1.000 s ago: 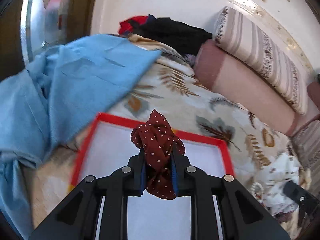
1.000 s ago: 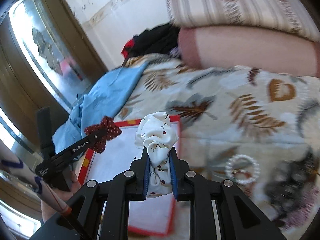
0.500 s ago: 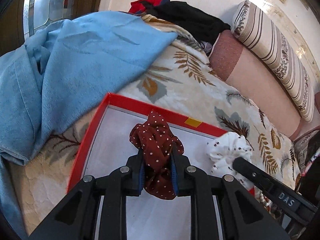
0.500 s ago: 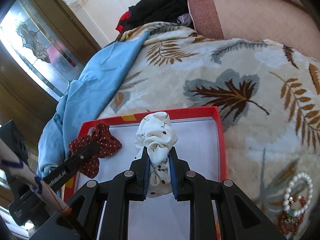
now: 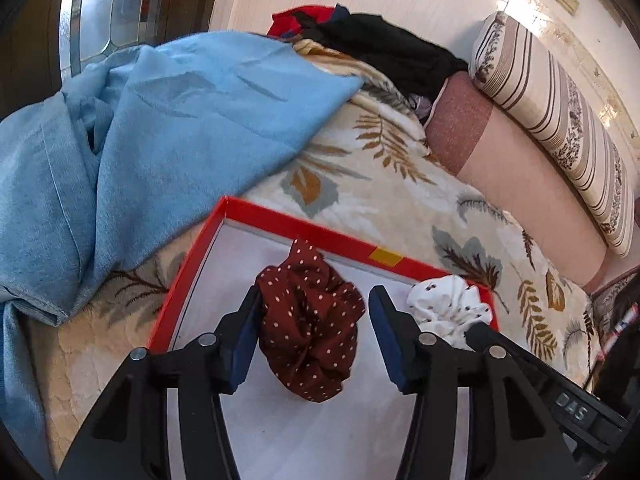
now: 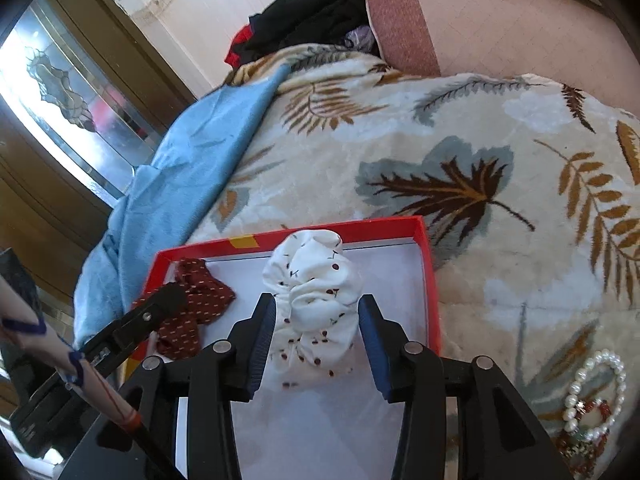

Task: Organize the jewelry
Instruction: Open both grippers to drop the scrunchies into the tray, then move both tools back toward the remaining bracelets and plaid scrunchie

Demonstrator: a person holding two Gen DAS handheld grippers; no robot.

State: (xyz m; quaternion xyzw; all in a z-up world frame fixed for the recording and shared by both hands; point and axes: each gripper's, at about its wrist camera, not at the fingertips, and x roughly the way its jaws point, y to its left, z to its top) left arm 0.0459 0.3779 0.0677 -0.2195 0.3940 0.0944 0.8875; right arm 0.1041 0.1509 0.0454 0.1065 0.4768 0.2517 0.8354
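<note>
Two views along my tools over the red tray (image 5: 276,222) on the bed; the tray lies on the leaf-patterned blanket (image 6: 460,140), with a blue cloth (image 5: 160,128) at its far left. Left tool (image 5: 314,326): my jaws are opening; the maroon dotted scrunchie (image 5: 310,336) sits between the pads, its left edge just at the left pad, clear of the right one; it rests on the tray's white floor near the far wall. Right tool (image 6: 316,330): my jaws are likewise opening; the white cherry-print scrunchie (image 6: 312,300) stands between the pads, the left pad perhaps brushing its fabric, the right pad apart from it; it lies in the tray to the right of the maroon one. Step in hand, as I judge it: releasing both pieces into the tray. To do it well I let the jaws part fully before I withdraw; I draw each tool straight back along its own fingers, so no pad snags the soft folds and drags a scrunchie over the low rim. Near right on the blanket, outside the tray: a pearl bracelet (image 6: 596,384) and a beaded bracelet (image 6: 582,446); these look to be left to gather.
</note>
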